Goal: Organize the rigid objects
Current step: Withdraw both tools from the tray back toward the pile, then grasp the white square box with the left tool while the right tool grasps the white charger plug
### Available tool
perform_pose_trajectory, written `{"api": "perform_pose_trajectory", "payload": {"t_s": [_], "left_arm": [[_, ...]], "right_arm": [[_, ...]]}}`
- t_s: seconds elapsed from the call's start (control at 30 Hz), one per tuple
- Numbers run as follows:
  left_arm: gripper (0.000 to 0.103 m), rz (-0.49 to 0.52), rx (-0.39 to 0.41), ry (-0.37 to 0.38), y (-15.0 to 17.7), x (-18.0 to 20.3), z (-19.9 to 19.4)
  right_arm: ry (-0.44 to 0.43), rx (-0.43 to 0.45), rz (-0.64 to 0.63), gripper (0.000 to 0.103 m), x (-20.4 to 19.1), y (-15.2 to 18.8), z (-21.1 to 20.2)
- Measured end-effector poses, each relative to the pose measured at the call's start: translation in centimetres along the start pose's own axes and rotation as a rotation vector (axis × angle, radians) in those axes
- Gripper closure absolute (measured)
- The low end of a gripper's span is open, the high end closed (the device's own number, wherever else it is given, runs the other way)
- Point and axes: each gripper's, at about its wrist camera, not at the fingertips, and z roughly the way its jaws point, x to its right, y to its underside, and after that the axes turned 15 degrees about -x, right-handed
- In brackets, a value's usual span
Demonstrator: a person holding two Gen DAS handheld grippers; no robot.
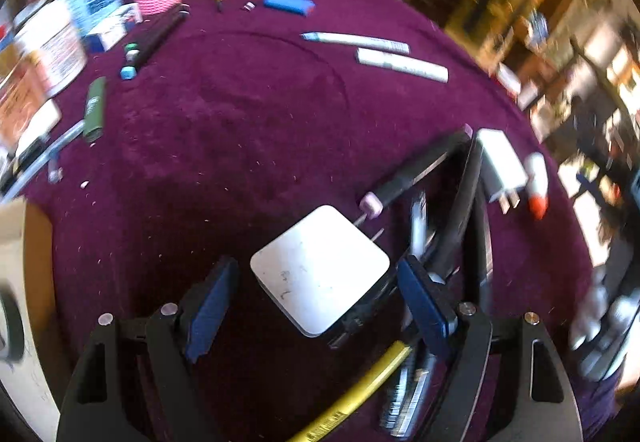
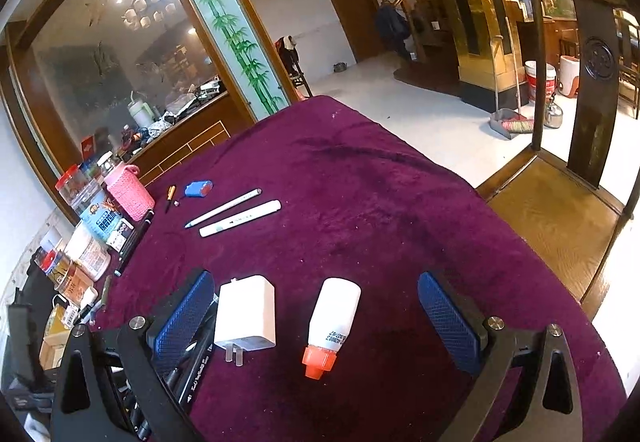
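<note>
Over the purple tablecloth (image 1: 240, 122), my left gripper (image 1: 316, 267) is open astride a white square adapter (image 1: 320, 270); a small gap shows at each blue pad. Black pens (image 1: 420, 166), a yellow pen (image 1: 360, 390), a white plug charger (image 1: 500, 166) and an orange-capped bottle (image 1: 536, 186) lie to its right. In the right wrist view, my right gripper (image 2: 316, 280) stands open, low over the cloth. Between its pads lie the white plug charger (image 2: 246, 316) and the white bottle (image 2: 332, 322), neither touched.
Two white markers (image 2: 236, 214), a blue object (image 2: 199, 188) and a small orange-handled tool (image 2: 171, 196) lie farther back. A pink knitted cup (image 2: 129, 192) and several jars and boxes (image 2: 92, 242) crowd the left edge. A wooden chair (image 2: 560, 210) stands at the right. A person (image 2: 390, 22) is far off.
</note>
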Motion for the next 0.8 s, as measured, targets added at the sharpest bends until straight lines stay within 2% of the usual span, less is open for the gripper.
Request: {"api": "perform_pose_trajectory", "payload": {"t_s": [0.03, 0.07, 0.13, 0.3, 0.43, 0.53, 0.63, 0.67, 0.73, 0.8], "left_arm": [[0.025, 0.036, -0.01, -0.029, 0.1, 0.6, 0.0], [0.038, 0.046, -0.008, -0.024, 0.3, 0.9, -0.2], [0.052, 0.055, -0.016, 0.016, 0.7, 1.3, -0.6], [0.051, 0.108, -0.01, -0.056, 1.2, 3.2, -0.4], [0.032, 0.114, -0.002, -0.102, 0.3, 3.6, 0.2], [0.031, 0.1, 0.014, -0.098, -0.1, 3.8, 0.6], [0.05, 0.08, 0.048, -0.075, 0.0, 4.2, 0.3], [0.054, 0.071, 0.062, -0.063, 0.4, 4.3, -0.1], [0.054, 0.06, 0.098, -0.056, 1.2, 4.6, -1.0], [0.054, 0.032, 0.149, -0.013, 2.5, 4.4, -2.5]], "right_arm": [[0.0, -0.007, 0.0, 0.0, 0.0, 0.0, 0.1], [0.0, -0.01, -0.001, 0.0, 0.0, 0.0, 0.2], [0.004, -0.019, -0.006, 0.0, -0.1, 0.0, 0.4], [0.013, -0.027, -0.01, 0.0, -0.1, 0.1, 0.6], [0.015, -0.027, -0.007, 0.0, 0.0, 0.1, 0.6], [0.015, -0.033, -0.011, 0.0, 0.0, 0.1, 0.7], [0.008, -0.044, -0.013, 0.001, 0.1, 0.1, 0.9], [0.004, -0.048, -0.014, 0.001, 0.2, 0.0, 0.9], [-0.002, -0.059, -0.017, 0.0, 0.1, 0.1, 1.1], [0.001, -0.061, -0.022, 0.001, 0.1, 0.1, 1.2]]}}
